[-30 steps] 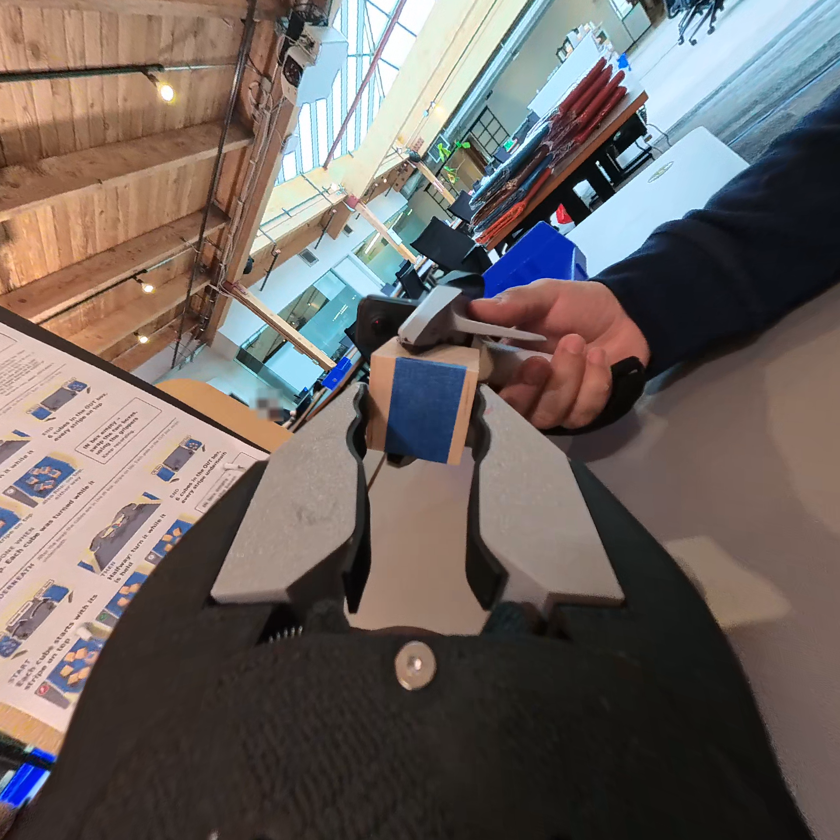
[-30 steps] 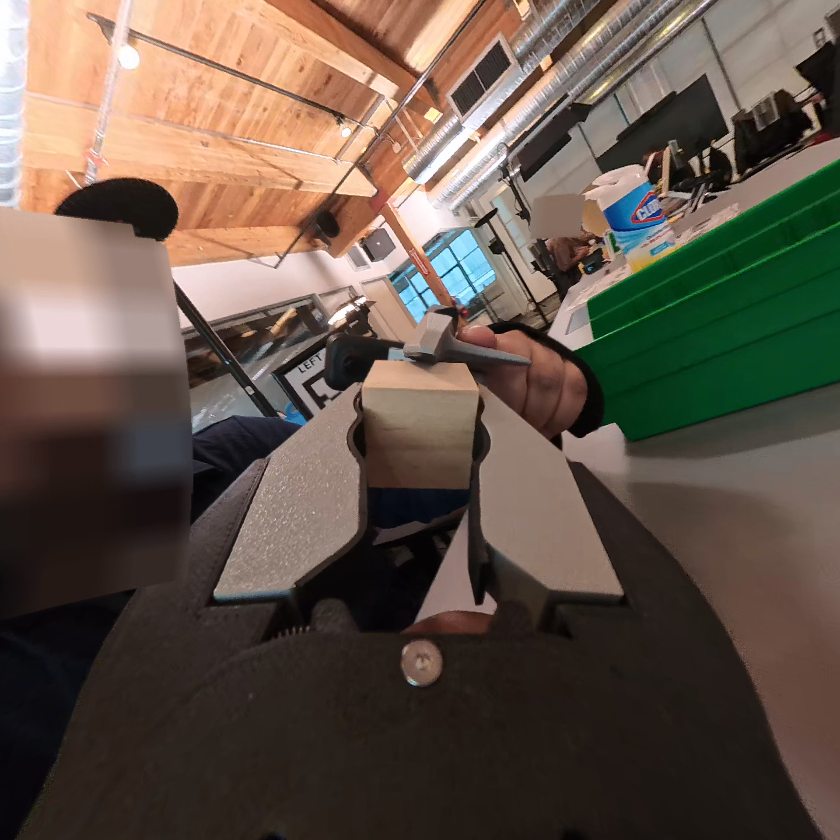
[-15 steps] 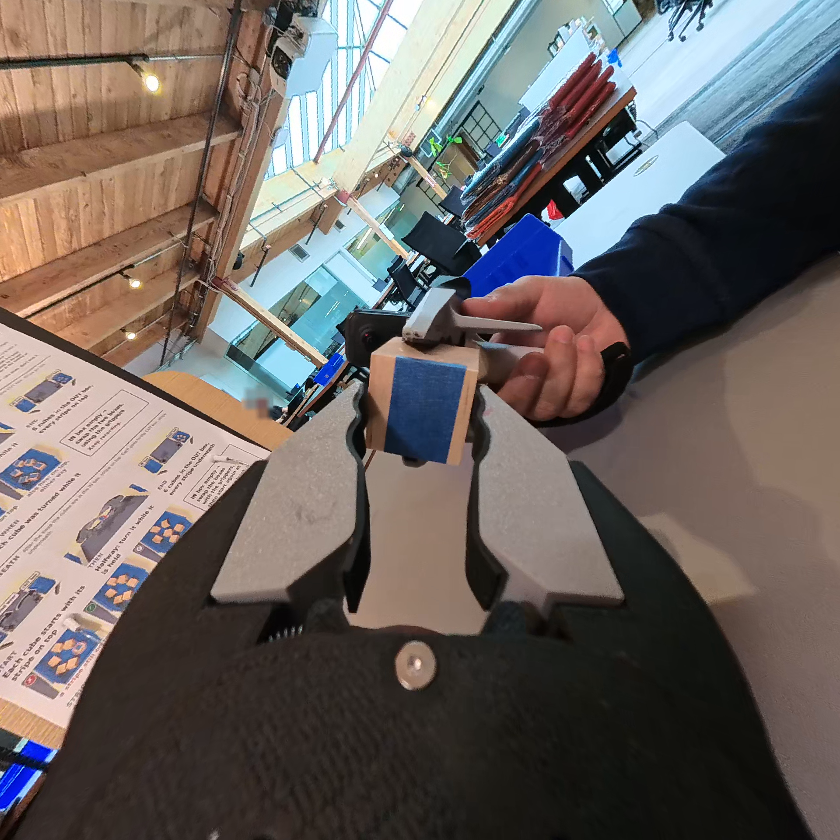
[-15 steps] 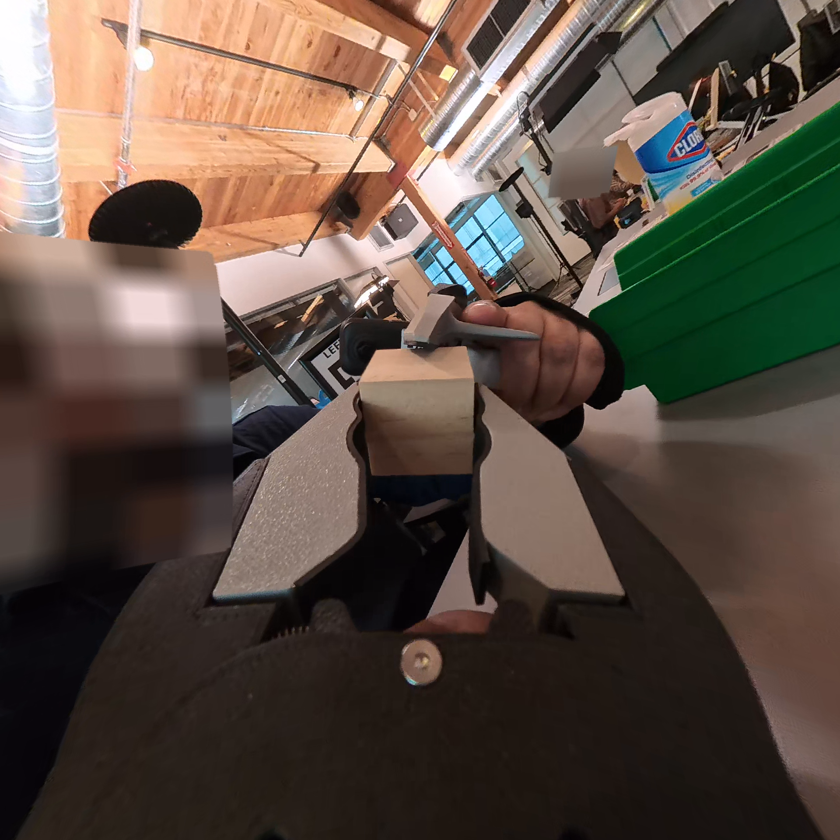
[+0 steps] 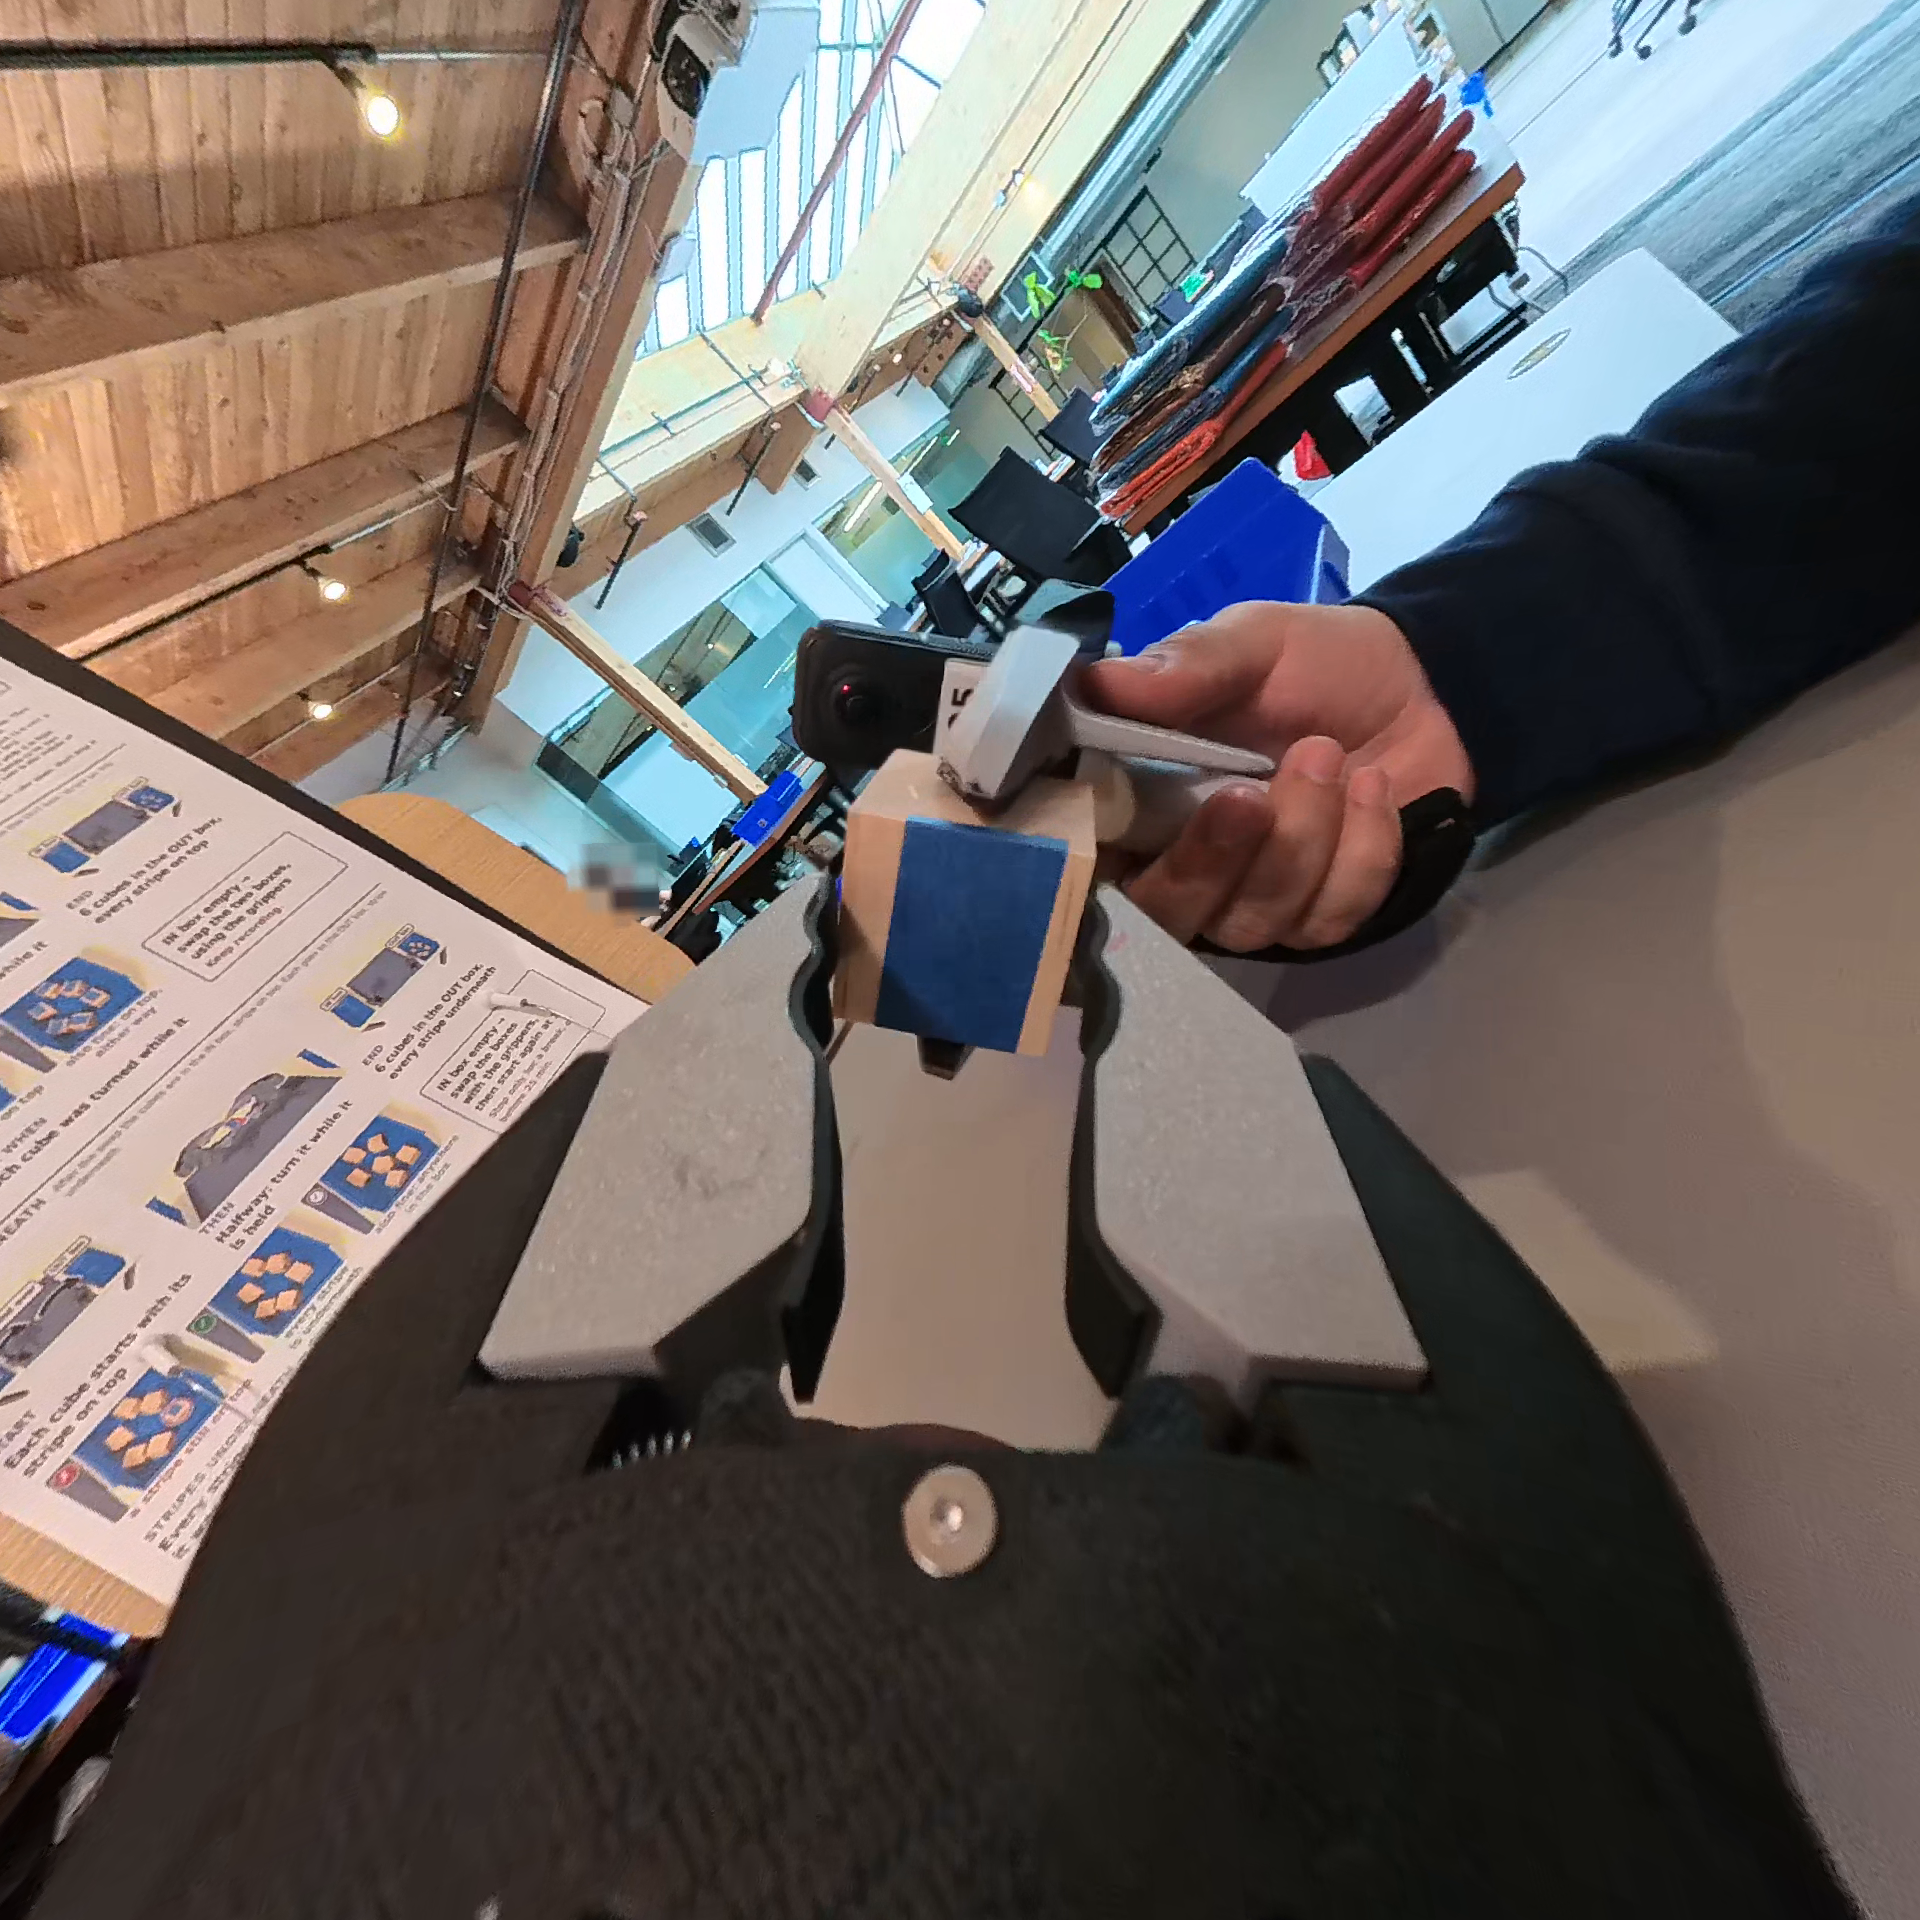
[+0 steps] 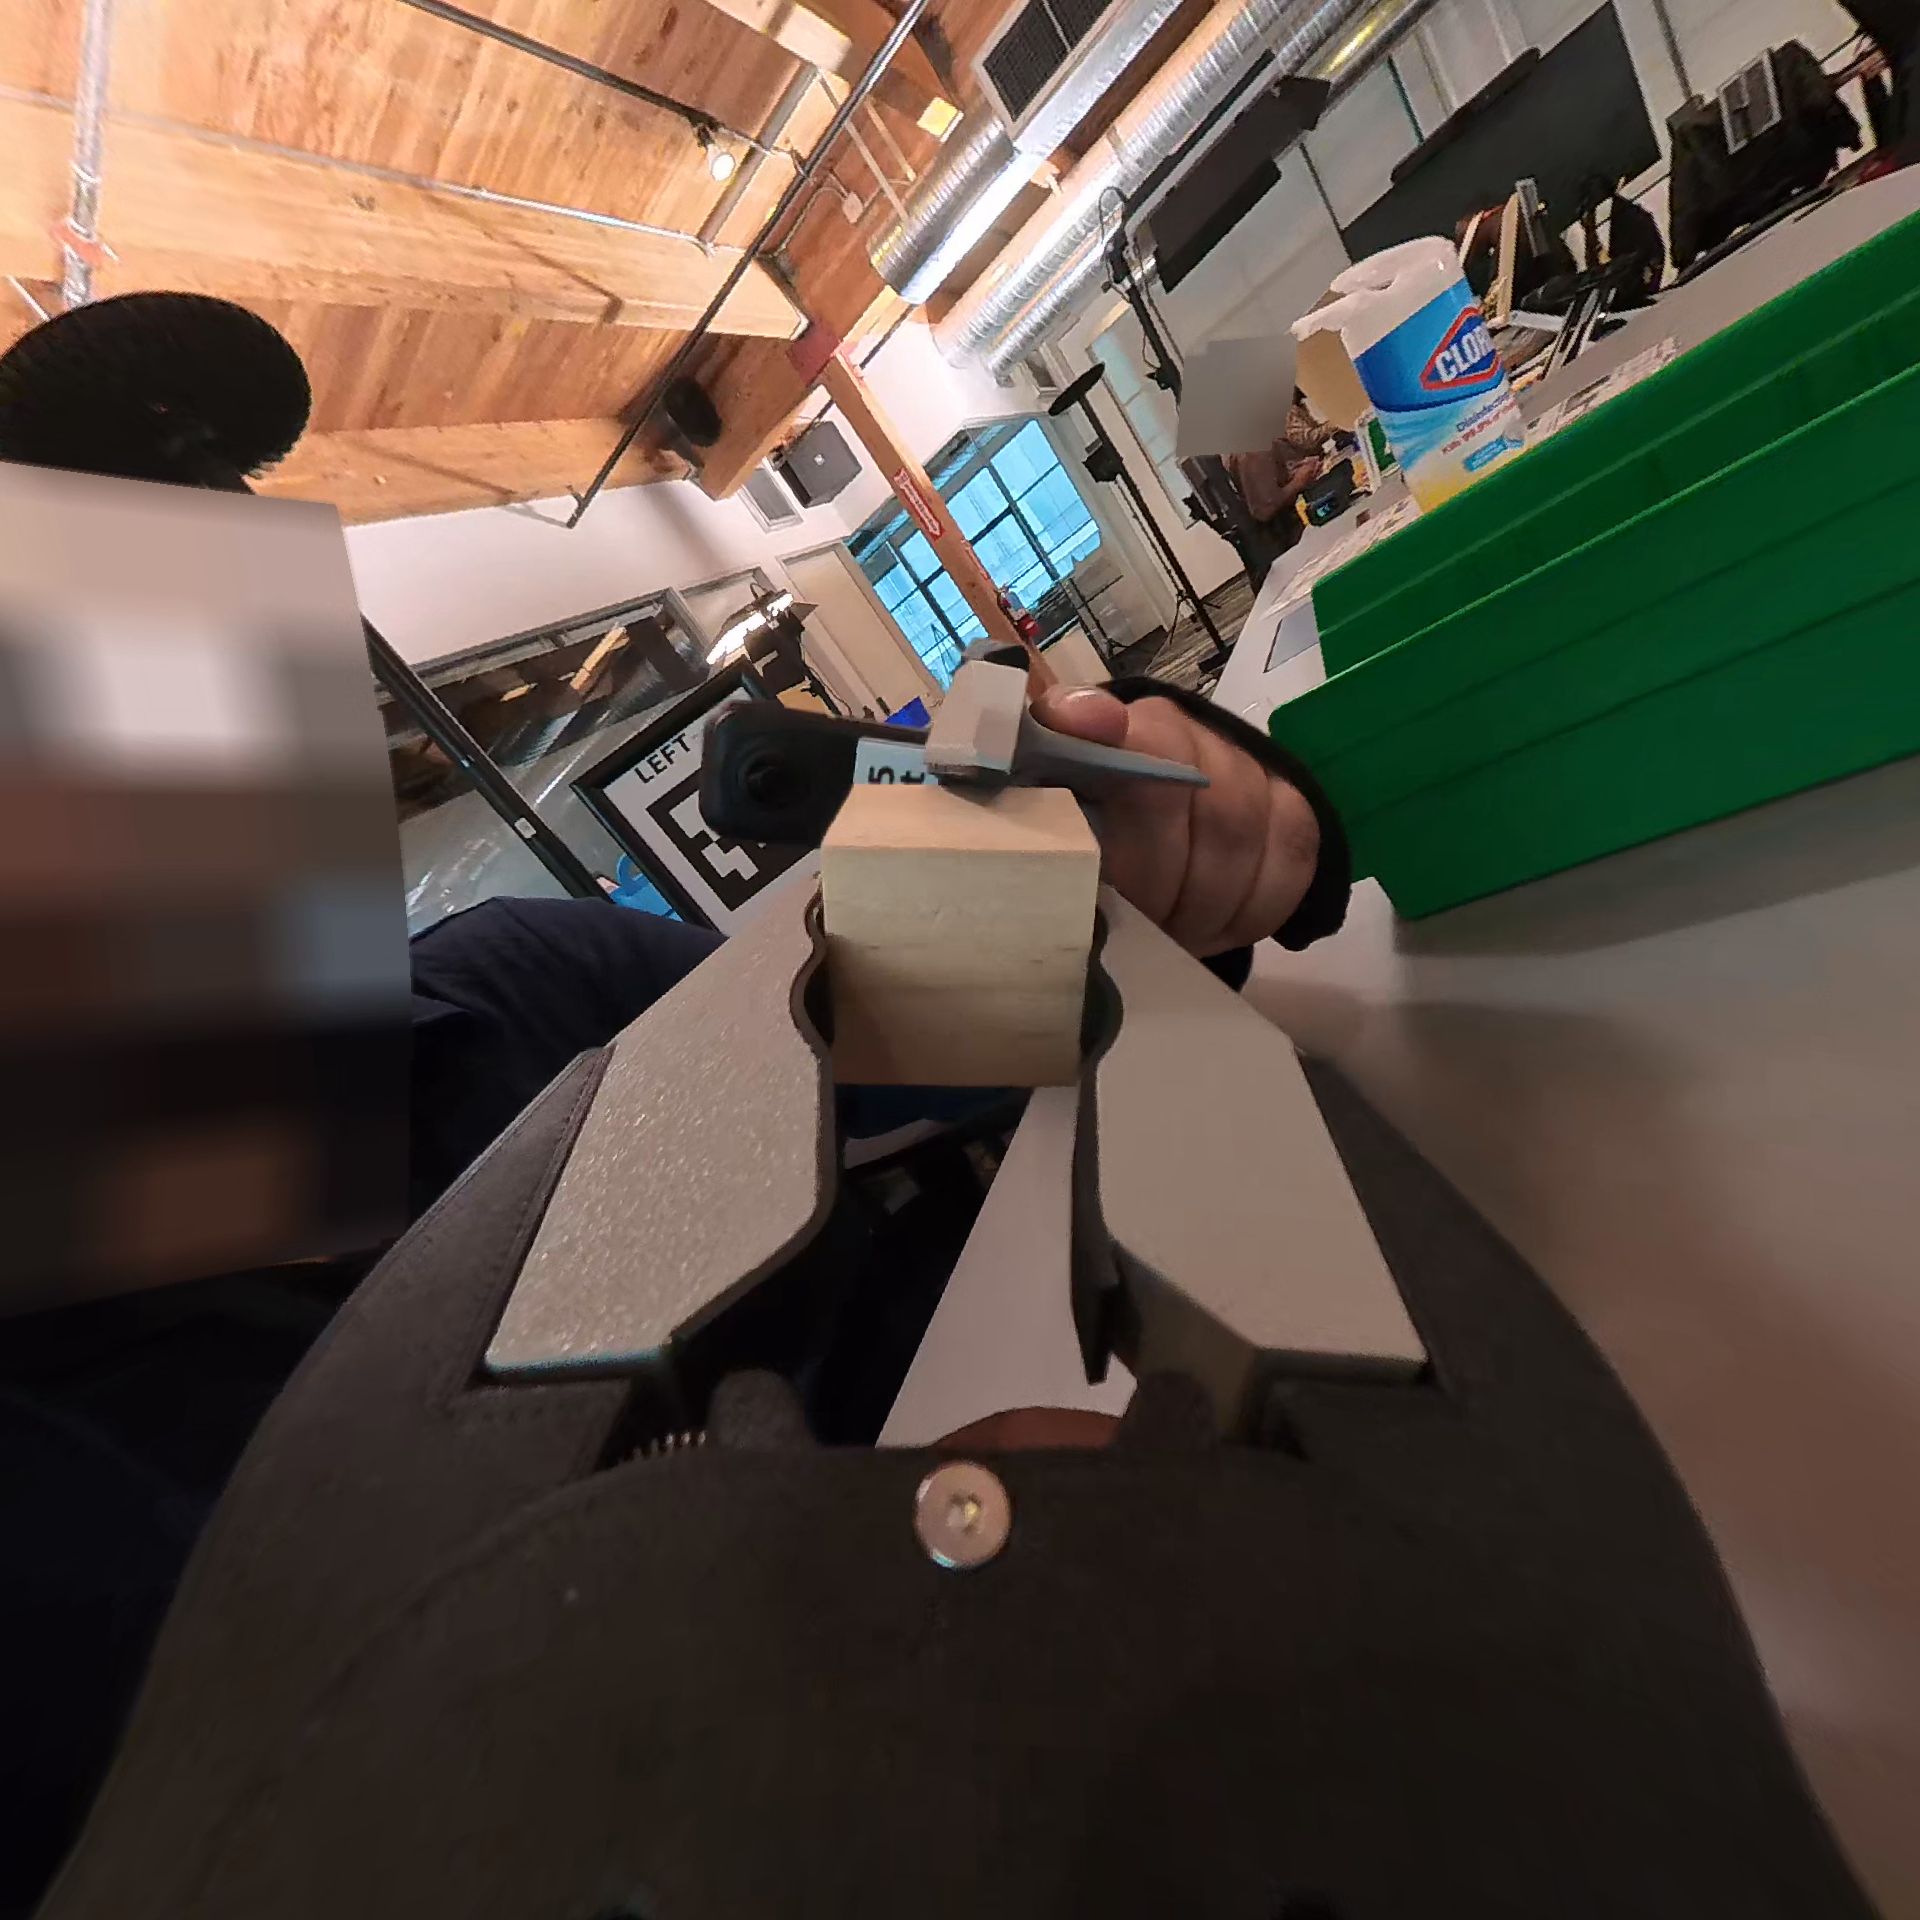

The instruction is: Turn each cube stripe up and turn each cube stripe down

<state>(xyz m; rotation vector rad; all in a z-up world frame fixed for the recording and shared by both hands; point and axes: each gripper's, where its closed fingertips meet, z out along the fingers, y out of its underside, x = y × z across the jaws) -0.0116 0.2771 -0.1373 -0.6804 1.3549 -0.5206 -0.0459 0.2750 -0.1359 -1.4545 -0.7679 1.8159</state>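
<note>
One wooden cube is held in the air between both grippers. In the left wrist view the cube (image 5: 966, 925) shows a blue stripe on the face toward the camera, and my left gripper (image 5: 956, 940) is shut on its two sides. The right gripper's fingers (image 5: 1003, 722) press on the cube from above and below. In the right wrist view the cube (image 6: 961, 935) shows a plain wood face, with my right gripper (image 6: 961, 971) shut on its sides. The left gripper's finger (image 6: 977, 727) rests on the cube's top there.
A grey table (image 5: 1610, 1195) lies below. A printed instruction sheet (image 5: 208, 1039) stands at the left. Stacked green bins (image 6: 1662, 675) and a wipes canister (image 6: 1439, 384) are at the far right. A blue bin (image 5: 1226, 561) sits behind the person's hand (image 5: 1278, 810).
Both grippers keep hold of the same cube. The pair has drifted and tilted slightly, so the background has shifted. The stripe still faces the left wrist camera.
</note>
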